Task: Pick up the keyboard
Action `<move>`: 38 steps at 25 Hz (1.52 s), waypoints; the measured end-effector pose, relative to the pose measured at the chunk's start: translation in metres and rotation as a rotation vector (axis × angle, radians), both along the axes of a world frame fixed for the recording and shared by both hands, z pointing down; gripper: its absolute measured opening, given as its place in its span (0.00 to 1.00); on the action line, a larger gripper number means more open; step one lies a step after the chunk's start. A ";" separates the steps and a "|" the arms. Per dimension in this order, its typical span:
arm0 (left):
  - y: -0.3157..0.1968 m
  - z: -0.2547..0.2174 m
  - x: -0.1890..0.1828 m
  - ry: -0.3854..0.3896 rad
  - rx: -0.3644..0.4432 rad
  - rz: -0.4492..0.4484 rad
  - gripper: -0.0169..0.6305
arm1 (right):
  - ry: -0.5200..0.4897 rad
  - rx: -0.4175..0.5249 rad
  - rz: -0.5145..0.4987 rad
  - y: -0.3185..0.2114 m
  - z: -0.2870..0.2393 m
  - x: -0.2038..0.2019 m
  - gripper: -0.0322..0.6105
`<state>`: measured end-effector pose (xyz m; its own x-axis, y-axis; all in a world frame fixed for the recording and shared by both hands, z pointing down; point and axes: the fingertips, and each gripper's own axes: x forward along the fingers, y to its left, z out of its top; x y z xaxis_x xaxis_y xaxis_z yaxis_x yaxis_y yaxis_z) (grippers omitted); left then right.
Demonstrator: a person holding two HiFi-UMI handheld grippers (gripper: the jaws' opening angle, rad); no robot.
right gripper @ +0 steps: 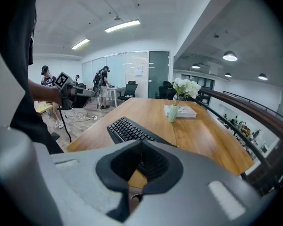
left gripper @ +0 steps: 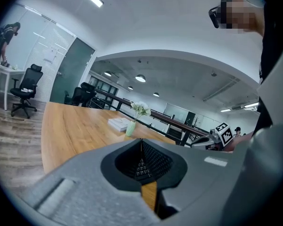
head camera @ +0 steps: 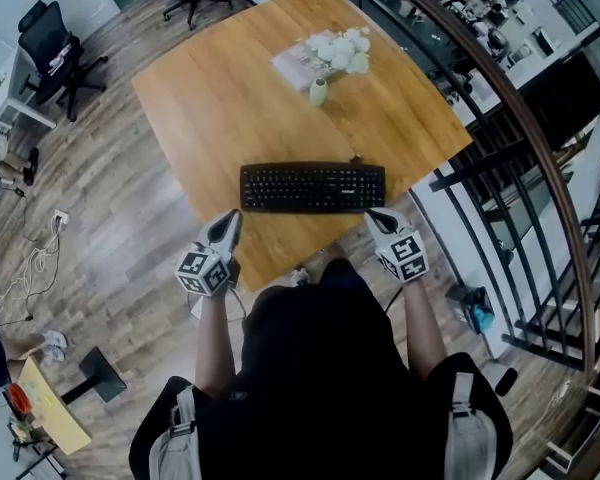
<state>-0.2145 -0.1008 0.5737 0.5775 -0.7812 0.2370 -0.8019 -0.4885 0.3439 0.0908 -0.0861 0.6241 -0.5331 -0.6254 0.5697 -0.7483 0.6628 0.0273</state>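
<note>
A black keyboard (head camera: 313,187) lies flat near the front edge of the wooden table (head camera: 230,98). My left gripper (head camera: 226,228) is shut and empty, with its tip just off the keyboard's left end. At the keyboard's right front corner my right gripper (head camera: 381,217) is also shut and holds nothing. The right gripper view shows the keyboard (right gripper: 127,130) stretching away past the closed jaws (right gripper: 140,142). In the left gripper view only a patch of keys (left gripper: 141,166) shows through the hollow behind the closed jaws (left gripper: 141,142).
A small green vase of white flowers (head camera: 319,90) stands beside a white book (head camera: 298,66) further back on the table. Black railings (head camera: 500,168) run along the right. Office chairs (head camera: 55,53) and floor cables (head camera: 35,258) are at the left. People stand far off (right gripper: 103,86).
</note>
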 end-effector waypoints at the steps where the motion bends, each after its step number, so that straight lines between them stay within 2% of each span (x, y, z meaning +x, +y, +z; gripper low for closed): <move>1: -0.004 0.001 0.000 0.001 -0.002 -0.003 0.05 | 0.005 -0.004 -0.003 -0.004 0.002 0.001 0.05; 5: -0.010 0.010 0.001 -0.005 -0.031 0.001 0.05 | 0.013 -0.012 0.000 -0.020 0.004 0.007 0.05; 11: -0.028 0.020 0.003 -0.053 -0.050 0.002 0.05 | 0.017 -0.041 0.021 -0.038 0.016 0.020 0.05; 26: -0.063 0.044 0.009 -0.071 -0.120 0.025 0.05 | 0.034 -0.117 0.068 -0.058 0.046 0.039 0.05; 38: -0.078 0.067 0.013 -0.090 -0.175 0.005 0.05 | 0.054 -0.172 0.083 -0.067 0.072 0.056 0.06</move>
<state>-0.2011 -0.1787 0.6409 0.5514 -0.7208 0.4199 -0.8311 -0.4311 0.3513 0.1473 -0.1531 0.6961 -0.4497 -0.5566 0.6986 -0.8009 0.5975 -0.0396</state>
